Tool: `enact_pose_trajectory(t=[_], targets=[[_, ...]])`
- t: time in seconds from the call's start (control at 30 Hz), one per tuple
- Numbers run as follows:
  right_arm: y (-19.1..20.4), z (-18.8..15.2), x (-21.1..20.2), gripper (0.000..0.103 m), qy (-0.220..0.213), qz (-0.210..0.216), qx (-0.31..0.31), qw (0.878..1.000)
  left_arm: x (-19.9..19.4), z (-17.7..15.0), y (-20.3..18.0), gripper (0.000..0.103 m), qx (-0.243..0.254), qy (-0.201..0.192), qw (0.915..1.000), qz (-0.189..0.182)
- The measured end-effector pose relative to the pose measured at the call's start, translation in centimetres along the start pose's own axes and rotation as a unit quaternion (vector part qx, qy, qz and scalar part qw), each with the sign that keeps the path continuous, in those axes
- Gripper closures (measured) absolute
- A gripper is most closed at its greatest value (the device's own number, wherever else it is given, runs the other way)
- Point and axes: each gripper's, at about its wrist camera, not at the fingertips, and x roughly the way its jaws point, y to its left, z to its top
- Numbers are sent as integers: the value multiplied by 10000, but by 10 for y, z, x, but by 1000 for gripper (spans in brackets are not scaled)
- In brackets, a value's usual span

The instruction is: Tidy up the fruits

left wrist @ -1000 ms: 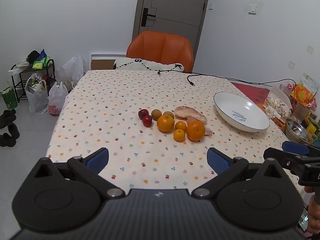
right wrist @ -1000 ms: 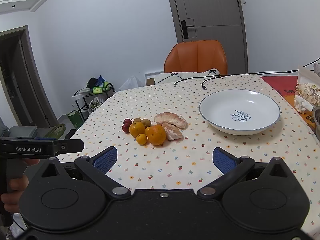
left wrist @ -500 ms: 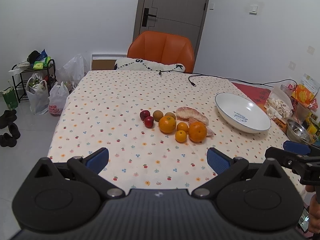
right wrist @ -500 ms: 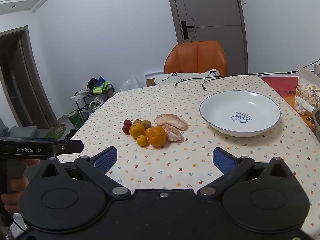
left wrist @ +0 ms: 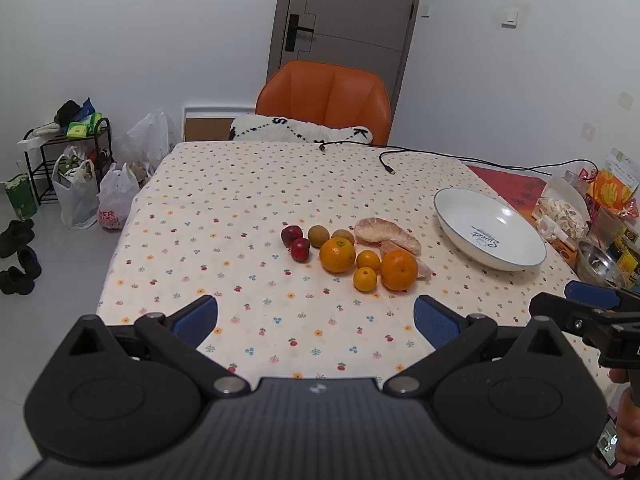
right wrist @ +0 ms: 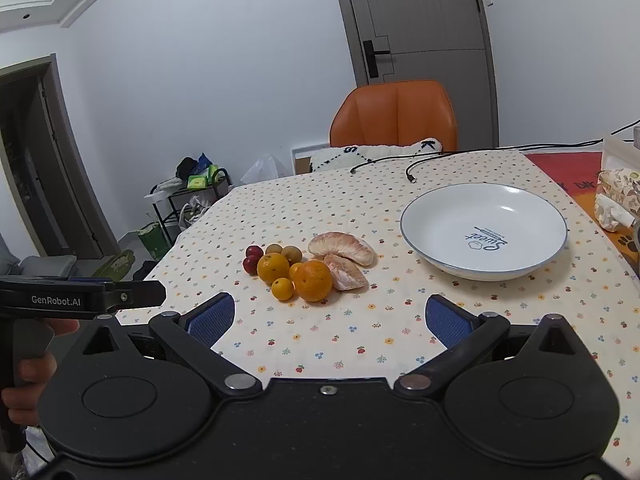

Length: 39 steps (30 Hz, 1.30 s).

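A cluster of fruit lies mid-table: two large oranges (left wrist: 337,254) (right wrist: 313,281), small tangerines (left wrist: 365,278) (right wrist: 282,289), two red plums (left wrist: 299,249) (right wrist: 251,265), two brown kiwis (left wrist: 318,236) (right wrist: 291,254) and peeled pomelo segments (left wrist: 386,233) (right wrist: 341,246). An empty white plate (left wrist: 489,233) (right wrist: 483,229) sits to the right of the fruit. My left gripper (left wrist: 316,318) hovers open over the near table edge, short of the fruit. My right gripper (right wrist: 330,320) is open too, nothing between its fingers, and also shows in the left wrist view (left wrist: 588,304).
An orange chair (left wrist: 325,106) with a white cushion stands at the far side. A black cable (left wrist: 390,168) trails over the far table. Snack bags and a metal bowl (left wrist: 598,266) crowd the right edge. Bags, a rack and shoes lie on the floor at left.
Both views have crept slightly forward toward the fruit; the fruit and plate have not moved, and both grippers stay open.
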Motion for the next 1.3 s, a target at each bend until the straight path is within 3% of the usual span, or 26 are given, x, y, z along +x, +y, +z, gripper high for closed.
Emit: enact_pose_trajectory(t=[0.8, 1.0, 1.17, 1.3], targets=[[-5, 5, 33, 2, 104, 312, -98, 9994, 36, 5, 0, 0, 25, 114, 9993, -344], [-12, 6, 45, 10, 140, 506, 9, 9986, 51, 8, -4, 2, 27, 95, 9992, -384], [-17, 8, 54, 22, 184, 659, 70, 9976, 62, 9, -6, 4, 27, 59, 9988, -477], [-18, 8, 63, 30, 283, 775, 92, 9965, 75, 10, -6, 14, -40, 173, 9984, -537]])
